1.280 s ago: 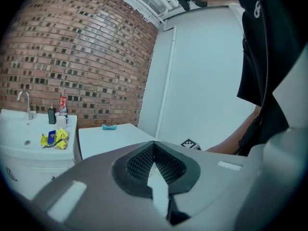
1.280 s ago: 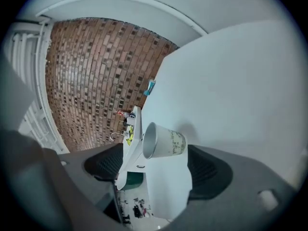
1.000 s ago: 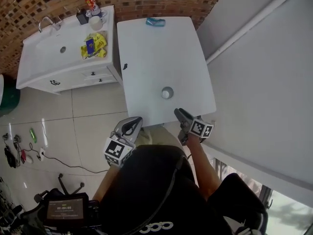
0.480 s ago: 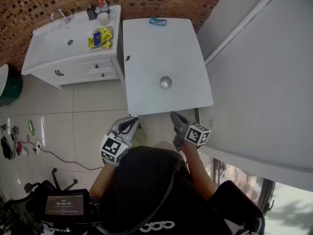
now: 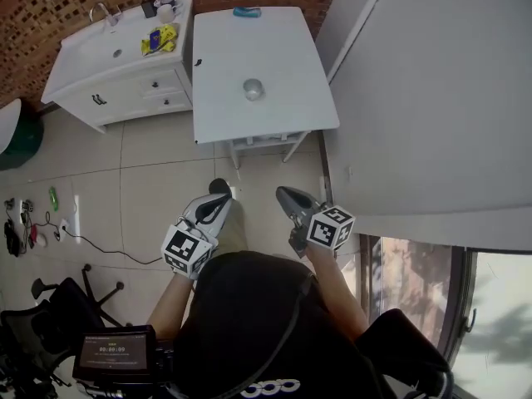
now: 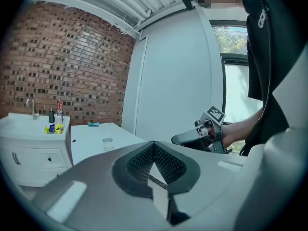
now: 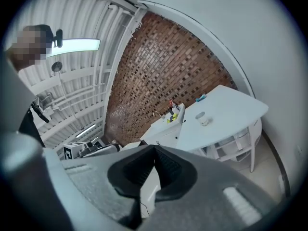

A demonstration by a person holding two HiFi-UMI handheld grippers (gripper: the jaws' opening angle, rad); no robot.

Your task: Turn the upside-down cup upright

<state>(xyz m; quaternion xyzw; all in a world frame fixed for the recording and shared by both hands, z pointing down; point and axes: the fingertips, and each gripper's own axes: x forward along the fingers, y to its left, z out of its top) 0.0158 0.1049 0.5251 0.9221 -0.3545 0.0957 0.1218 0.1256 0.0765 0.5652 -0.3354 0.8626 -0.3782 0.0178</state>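
- Well back from the white surface (image 5: 266, 115), over the tiled floor (image 5: 150, 181), the person holds both tools close to the body. Neither is near the work.
- Task item: the cup (image 5: 253, 89) stands alone near the middle of the surface, with nothing touching it. At this range no view settles whether its mouth faces up or down.
- On the left gripper (image 5: 218, 189), the fingers (image 6: 139, 162) are closed tip to tip with nothing between them.
- On the right gripper (image 5: 286, 196), the fingers (image 7: 134, 170) are likewise pressed together and empty.
- Surroundings: a blue item (image 5: 246, 12) lies at the far edge of the surface, well apart from the cup. A sink cabinet (image 5: 125, 81) stands beside the surface. Neither obstructs access.
- Step in hand, as judged: none that involves handling. This is a stand-off position, and the task cannot be certified complete from these views.
- Next move, as judged, if the cup is still inverted:
  - Close the distance to the surface and open one pair of fingers.
  - Take the cup by its side wall with a light squeeze, since it looks small and easily tipped.
  - Lift it clear, roll it half a turn and set it down on its base.
  - Keep the other gripper clear.
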